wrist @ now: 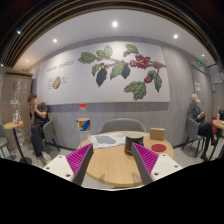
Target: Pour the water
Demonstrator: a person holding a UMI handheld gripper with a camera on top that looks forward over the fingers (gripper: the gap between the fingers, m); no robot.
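One view, from the gripper: the gripper (113,163) hovers above a round wooden table (113,168), its fingers apart with nothing between the magenta pads (81,158). A clear bottle (83,121) with a red cap stands upright beyond the left finger, its long axis vertical, near the table's far left edge. A dark cup (133,141) stands just ahead of the right finger. A red dish (159,147) lies near the right edge. Bare tabletop lies between the fingers.

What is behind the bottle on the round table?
Behind the bottle, which stands on the round table beyond the open gripper, a wall mural of leaves and berries shows. The wall strip directly behind it is covered.
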